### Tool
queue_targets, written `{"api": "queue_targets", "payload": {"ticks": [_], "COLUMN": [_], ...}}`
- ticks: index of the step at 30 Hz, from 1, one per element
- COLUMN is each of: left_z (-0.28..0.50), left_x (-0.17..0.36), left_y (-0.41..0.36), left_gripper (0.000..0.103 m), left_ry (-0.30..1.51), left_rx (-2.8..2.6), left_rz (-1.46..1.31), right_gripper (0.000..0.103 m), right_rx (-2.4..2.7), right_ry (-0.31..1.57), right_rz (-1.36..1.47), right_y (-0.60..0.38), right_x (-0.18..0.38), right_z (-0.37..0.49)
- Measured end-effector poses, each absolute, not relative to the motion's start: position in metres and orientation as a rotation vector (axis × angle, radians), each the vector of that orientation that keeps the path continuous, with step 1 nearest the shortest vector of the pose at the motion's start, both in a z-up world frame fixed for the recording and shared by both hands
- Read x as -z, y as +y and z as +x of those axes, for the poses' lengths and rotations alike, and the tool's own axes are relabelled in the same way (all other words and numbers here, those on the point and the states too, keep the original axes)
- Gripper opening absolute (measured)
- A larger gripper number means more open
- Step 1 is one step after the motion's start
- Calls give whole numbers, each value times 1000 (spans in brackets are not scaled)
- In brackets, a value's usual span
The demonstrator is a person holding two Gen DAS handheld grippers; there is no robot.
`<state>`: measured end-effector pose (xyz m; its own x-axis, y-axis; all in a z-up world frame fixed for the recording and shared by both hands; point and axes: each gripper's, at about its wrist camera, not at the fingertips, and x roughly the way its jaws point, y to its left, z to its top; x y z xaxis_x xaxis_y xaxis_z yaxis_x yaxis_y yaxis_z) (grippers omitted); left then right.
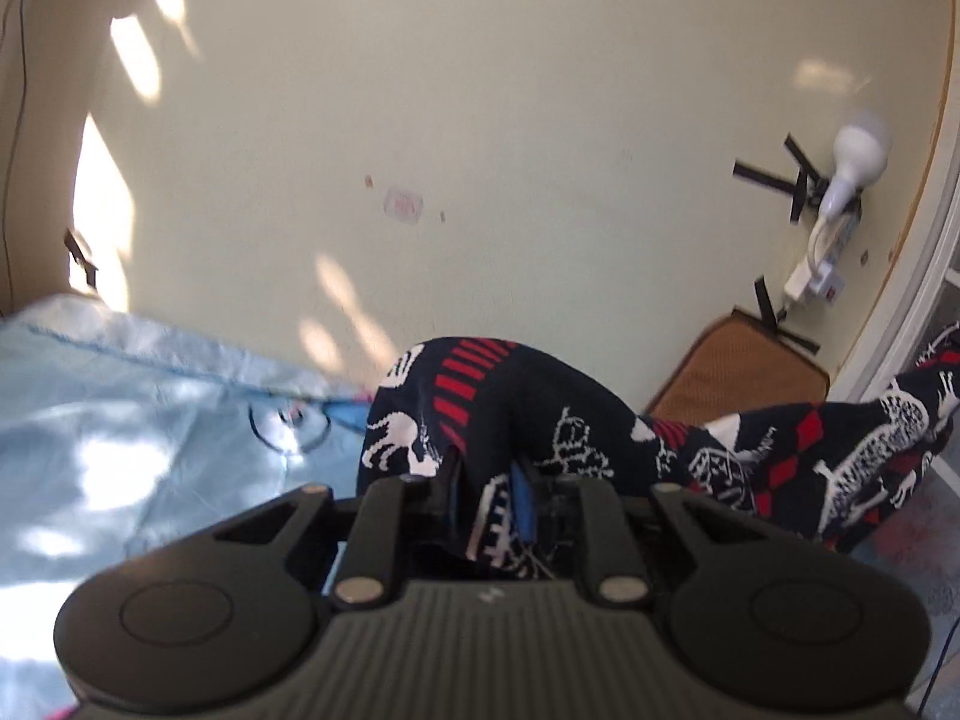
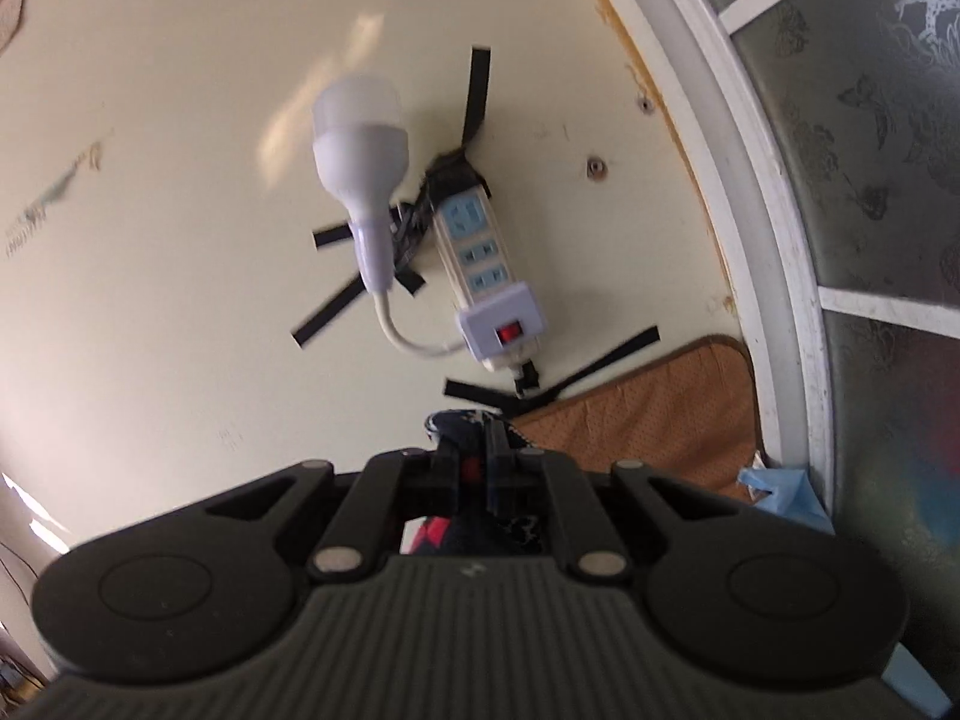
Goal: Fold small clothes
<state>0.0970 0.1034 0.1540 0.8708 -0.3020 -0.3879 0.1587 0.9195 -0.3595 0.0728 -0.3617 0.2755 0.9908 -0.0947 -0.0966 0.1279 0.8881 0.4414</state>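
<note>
Cream wall (image 1: 510, 120) fills the background in both views, marked with patches of sunlight. A bulb (image 2: 360, 144) on a white lead hangs just beside a power strip (image 2: 480, 252), which is fixed to the wall with strips of black tape (image 2: 477, 93). A brown mat (image 2: 648, 414) leans against the wall below the strip, next to a white-framed glass door (image 2: 870, 240). Pale blue sheet (image 1: 120, 432) lies at lower left in the left wrist view.

Left gripper (image 1: 486, 480): fingers close together, clamped on a fold of the garment (image 1: 540, 420), a dark navy knit with red bars and white figures. The cloth bunches up above the fingers and stretches away to the right, held off the sheet, up to the frame's right edge.

Right gripper (image 2: 474, 456): fingers narrow, pinching an edge of the same garment. Only a small dark tuft shows above the tips, with red and navy cloth visible beneath them.

Both grippers point towards the wall. The garment hangs between them, not folded.
</note>
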Motion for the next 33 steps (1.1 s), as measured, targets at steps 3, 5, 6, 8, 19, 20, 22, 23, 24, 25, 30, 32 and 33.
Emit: {"api": "queue_targets", "payload": {"ticks": [3,5,6,8,19,20,22,23,24,25,30,32,33], "left_z": [83,74,67,51,8,9,14,17,20,21,28,27,26], "left_x": [-187,-195,-195,-194,-166,-162,-154,-152,-151,-147,-143,-140,-139], "left_y": [130,149,157,170,182,170,140,127,113,96,34,14,8], "left_gripper": [16,16,16,11,4,4,7,9,12,17,36,37,38], "left_ry": [374,369,371,359,431,450,483,493,500,504,504,517,520], "left_rx": [181,173,175,163,37,58,113,142,172,208,345,382,396], "left_rz": [-324,-339,-348,-356,-289,-254,-172,-135,-100,-63,30,48,56], "right_gripper": [10,10,7,7,12,17,39,44,44,44,68,71,72], "right_rx": [110,115,110,103,218,223,225,199,172,147,139,167,173], "right_ry": [-9,-20,-19,1,355,397,422,427,442,469,533,558,560], "right_rz": [508,534,546,553,311,290,301,321,332,333,344,378,411], "right_y": [-370,-378,-382,-389,-362,-364,-368,-371,-372,-373,-379,-384,-387], "right_x": [-286,-285,-283,-280,-213,-200,-179,-171,-165,-157,-114,-93,-83], "right_z": [53,47,46,46,103,105,95,88,83,77,61,65,69]}}
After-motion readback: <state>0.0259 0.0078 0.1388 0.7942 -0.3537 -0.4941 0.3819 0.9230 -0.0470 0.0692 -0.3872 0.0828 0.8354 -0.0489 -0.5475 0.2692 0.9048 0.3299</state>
